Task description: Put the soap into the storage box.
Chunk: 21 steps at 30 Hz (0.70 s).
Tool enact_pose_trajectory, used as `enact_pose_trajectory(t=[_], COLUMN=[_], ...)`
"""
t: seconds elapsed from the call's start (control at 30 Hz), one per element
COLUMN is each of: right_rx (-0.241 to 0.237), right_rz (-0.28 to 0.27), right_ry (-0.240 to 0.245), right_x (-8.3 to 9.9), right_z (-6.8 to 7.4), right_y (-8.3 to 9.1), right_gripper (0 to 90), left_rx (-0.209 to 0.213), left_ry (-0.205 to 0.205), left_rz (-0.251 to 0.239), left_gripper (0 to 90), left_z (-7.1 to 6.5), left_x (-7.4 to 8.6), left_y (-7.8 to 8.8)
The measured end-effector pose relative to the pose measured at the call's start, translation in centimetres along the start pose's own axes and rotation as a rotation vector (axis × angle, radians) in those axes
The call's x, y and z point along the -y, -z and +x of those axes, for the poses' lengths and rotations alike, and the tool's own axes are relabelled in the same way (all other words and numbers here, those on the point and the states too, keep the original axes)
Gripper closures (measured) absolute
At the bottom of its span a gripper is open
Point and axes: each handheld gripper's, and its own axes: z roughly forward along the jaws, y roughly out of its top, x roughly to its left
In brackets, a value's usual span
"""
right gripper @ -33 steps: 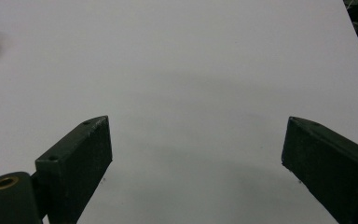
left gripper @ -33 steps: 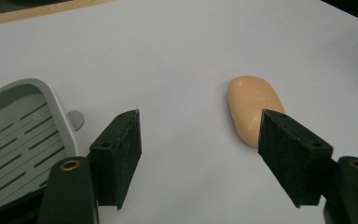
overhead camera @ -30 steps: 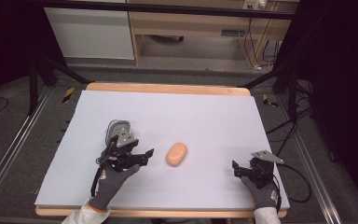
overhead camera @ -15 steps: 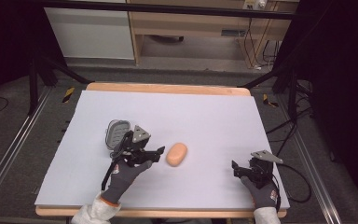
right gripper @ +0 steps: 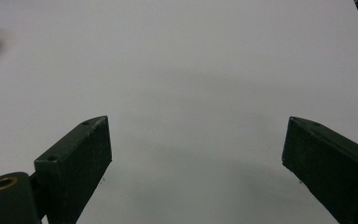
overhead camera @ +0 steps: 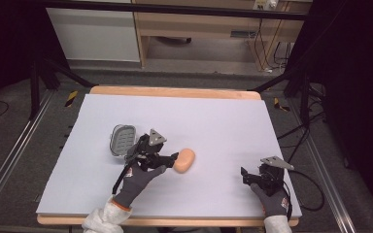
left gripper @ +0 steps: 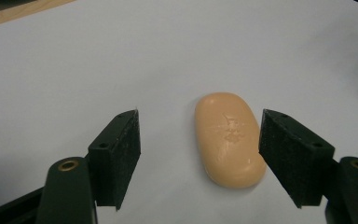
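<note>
The right gripper (overhead camera: 250, 175) sat nearest the person, low on the worktop (overhead camera: 223, 121), its 2 jaws spread wide with nothing between them but bare white surface. A little farther in, the left gripper (overhead camera: 167, 160) also stood wide open, holding nothing. The peach-coloured soap bar (left gripper: 229, 138) lay flat on the worktop just ahead of it, partly between the 2 black pads; in the left gripper view it lay close against the right-hand pad, and I could not tell whether they touched, while a clear gap separated it from the left-hand pad. Just behind the left gripper, on its far-left side, a grey soap dish (overhead camera: 122, 139) rested on the worktop. The soap bar was well apart from the right gripper.
</note>
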Motion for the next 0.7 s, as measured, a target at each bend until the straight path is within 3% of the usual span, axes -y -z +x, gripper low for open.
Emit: enact_pose_trajectory(t=[0.7], right_rx=[-0.005], right_rz=[0.002], right_ry=[0.000], right_x=[0.0], right_z=[0.0], right_y=[-0.1], right_gripper=[8.2], left_rx=[0.012], left_ry=[-0.036], left_rz=[0.069], left_gripper=[28.7], left_z=[-1.6], left_x=[-0.5], left_y=[-3.1])
